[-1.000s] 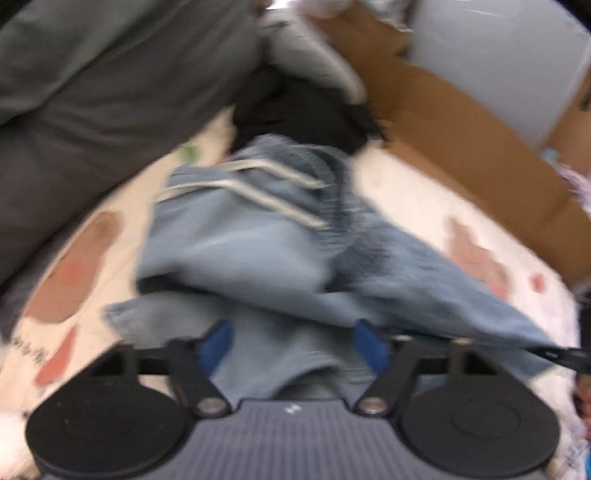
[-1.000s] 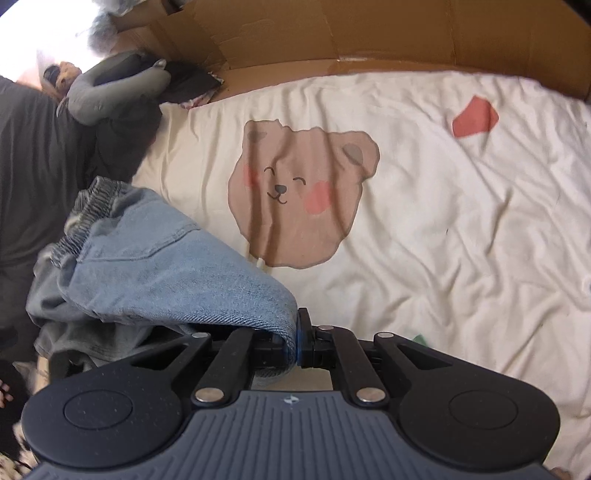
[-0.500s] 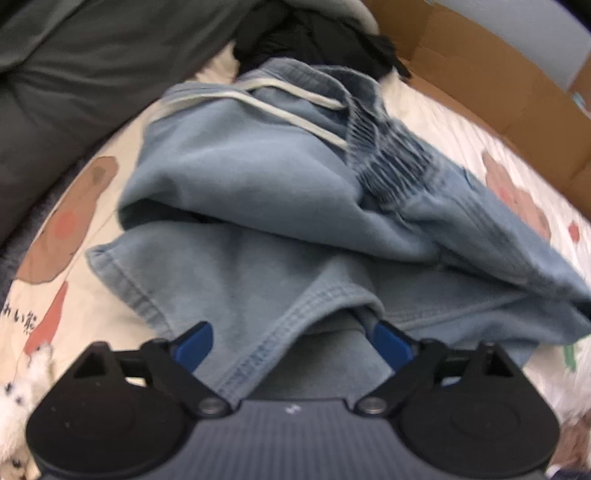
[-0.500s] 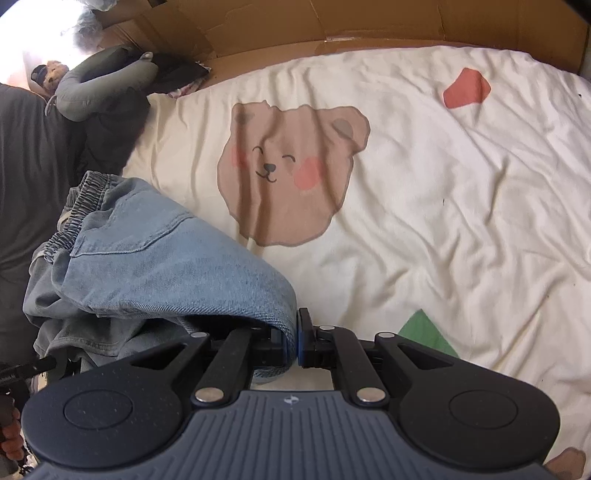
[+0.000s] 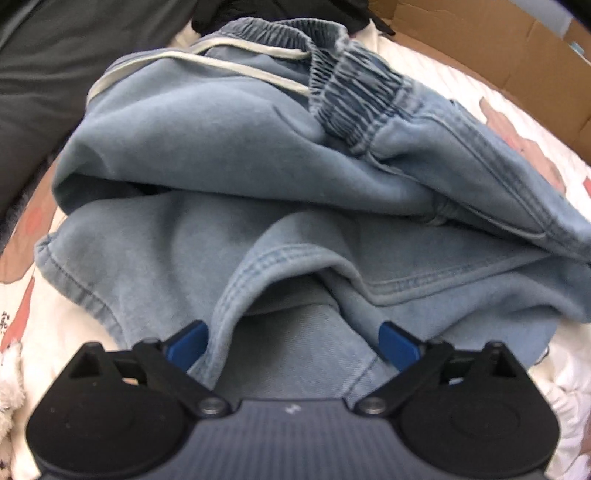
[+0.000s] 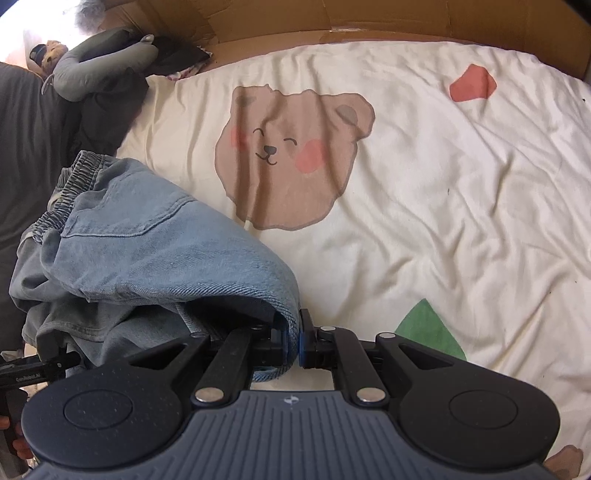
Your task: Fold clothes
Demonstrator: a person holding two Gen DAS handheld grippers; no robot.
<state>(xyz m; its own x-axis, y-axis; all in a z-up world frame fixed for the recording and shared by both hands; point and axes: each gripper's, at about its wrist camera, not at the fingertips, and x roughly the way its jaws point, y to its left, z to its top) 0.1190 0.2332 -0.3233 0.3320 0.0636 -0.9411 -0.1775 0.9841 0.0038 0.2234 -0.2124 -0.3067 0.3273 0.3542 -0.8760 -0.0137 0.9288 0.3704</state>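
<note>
Light blue denim shorts [image 5: 229, 155] with an elastic waistband and a pale drawstring lie bunched on the bed. In the left wrist view my left gripper [image 5: 293, 341] stands open, its blue pads on either side of a folded leg hem of the shorts. In the right wrist view my right gripper [image 6: 293, 341] is shut on a hem edge of the same shorts [image 6: 147, 251], which drape away to the left. The other gripper's black handle [image 6: 29, 373] shows at the lower left edge there, with part of a hand.
A cream sheet [image 6: 461, 221] printed with a brown bear face [image 6: 291, 155] covers the bed. Brown cardboard [image 6: 332, 18] lines the far edge. Dark grey bedding [image 5: 44, 66] and a grey neck pillow [image 6: 99, 62] lie at the left. Black clothing [image 5: 280, 11] sits beyond the waistband.
My left gripper has moved in close over the shorts, so the hem fold now lies between its open pads. My right gripper keeps its hold and has shifted slightly.
</note>
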